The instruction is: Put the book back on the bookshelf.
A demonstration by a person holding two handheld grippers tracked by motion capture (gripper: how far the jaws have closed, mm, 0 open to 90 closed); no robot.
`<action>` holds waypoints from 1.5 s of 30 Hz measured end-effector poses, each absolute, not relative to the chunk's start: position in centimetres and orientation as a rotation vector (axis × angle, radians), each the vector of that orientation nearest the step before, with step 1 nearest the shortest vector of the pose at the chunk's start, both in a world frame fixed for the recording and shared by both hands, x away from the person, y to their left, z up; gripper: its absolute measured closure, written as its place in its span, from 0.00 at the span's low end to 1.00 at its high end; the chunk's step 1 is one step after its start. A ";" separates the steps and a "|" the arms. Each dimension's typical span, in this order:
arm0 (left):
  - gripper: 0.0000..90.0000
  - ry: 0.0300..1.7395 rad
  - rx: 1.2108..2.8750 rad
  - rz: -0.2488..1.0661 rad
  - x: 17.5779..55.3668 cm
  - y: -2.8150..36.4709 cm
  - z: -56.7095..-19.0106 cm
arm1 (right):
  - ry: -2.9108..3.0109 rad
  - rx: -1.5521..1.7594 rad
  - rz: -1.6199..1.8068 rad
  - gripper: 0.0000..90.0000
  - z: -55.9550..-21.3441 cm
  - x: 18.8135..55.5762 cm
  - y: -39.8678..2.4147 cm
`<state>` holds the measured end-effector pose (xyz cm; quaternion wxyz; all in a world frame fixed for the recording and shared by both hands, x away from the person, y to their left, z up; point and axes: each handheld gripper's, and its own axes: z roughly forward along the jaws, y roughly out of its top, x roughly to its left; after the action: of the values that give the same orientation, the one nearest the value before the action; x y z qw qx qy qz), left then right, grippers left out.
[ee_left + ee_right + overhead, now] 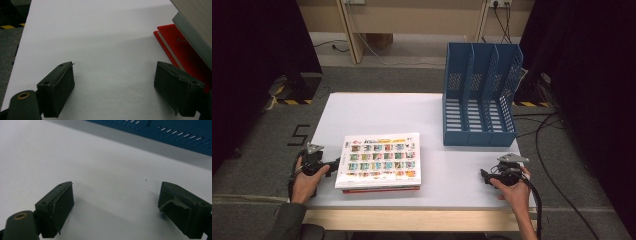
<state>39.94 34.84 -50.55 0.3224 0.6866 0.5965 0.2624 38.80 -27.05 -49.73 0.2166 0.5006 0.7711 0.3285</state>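
The worktop [377, 112] is a white rectangular surface. A blue three-slot file rack [480, 95] stands upright at about 2 o'clock from the worktop's centre, its open side facing the person.

A stack of books [379, 162] lies flat at about 7 o'clock, well apart from the rack. The top book [379, 159] is a large, thick volume with a cover of small coloured picture panels; beneath it lies a thinner red book [180, 52], whose edge projects past the top book on the left gripper's side. Judged from its thickness, the top book is fairly heavy and stiff, with a glossy cover that is probably slippery. The best hold is judged to be across the cover and page block at the left edge, deep enough that it does not sag or slide out; a second grip on the opposite edge would steady it.

The left hand-held gripper [333, 165] sits at 9 o'clock of the stack, its jaws wide apart with nothing between them, one jaw just beside the red book's edge.

The right hand-held gripper [484, 176] rests at 5 o'clock on the worktop, jaws fully spread and empty, near the rack's base.
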 end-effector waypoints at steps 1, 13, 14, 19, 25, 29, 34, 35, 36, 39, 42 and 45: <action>0.17 1.566 1.802 0.689 39.9 34.8 -50.5 | 2.137 1.387 0.910 0.15 -49.7 38.8 -27.1; 0.17 1.565 1.805 0.688 40.0 34.9 -50.5 | 2.131 1.394 0.901 0.20 -49.5 38.7 -27.1; 0.17 1.565 1.805 0.688 40.0 34.9 -50.5 | 2.131 1.393 0.897 0.21 -49.4 38.6 -27.1; 0.17 1.566 1.803 0.688 40.0 34.9 -50.5 | 2.098 1.406 0.968 0.21 -48.8 38.2 -27.3; 0.17 1.562 1.797 0.681 39.9 34.9 -50.5 | 2.097 1.369 1.030 0.20 -47.9 37.8 -26.2; 0.16 1.558 1.772 0.656 39.8 35.1 -50.5 | 2.123 1.330 1.065 0.20 -47.5 37.4 -25.0; 0.17 1.536 1.788 0.601 39.7 35.2 -50.2 | 2.146 1.313 1.125 0.21 -47.2 37.1 -24.2; 0.17 1.536 1.788 0.601 39.7 35.2 -50.2 | 2.146 1.313 1.125 0.21 -47.2 37.1 -24.2; 0.17 1.528 1.799 0.594 39.6 35.2 -50.1 | 2.146 1.316 1.137 0.21 -47.2 37.1 -24.1; 0.18 1.506 1.827 0.590 39.5 35.2 -49.7 | 2.144 1.313 1.161 0.24 -47.1 37.0 -24.0; 0.17 1.493 1.835 0.590 39.3 35.4 -49.2 | 2.155 1.315 1.191 0.24 -47.0 36.9 -23.6; 0.17 1.481 1.836 0.577 39.0 35.7 -48.5 | 2.169 1.302 1.189 0.24 -46.9 36.9 -23.2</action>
<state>39.04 35.74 -48.48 0.3490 0.7086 0.5714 0.2226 36.86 -23.24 -46.88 0.1722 0.4588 0.7644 0.4190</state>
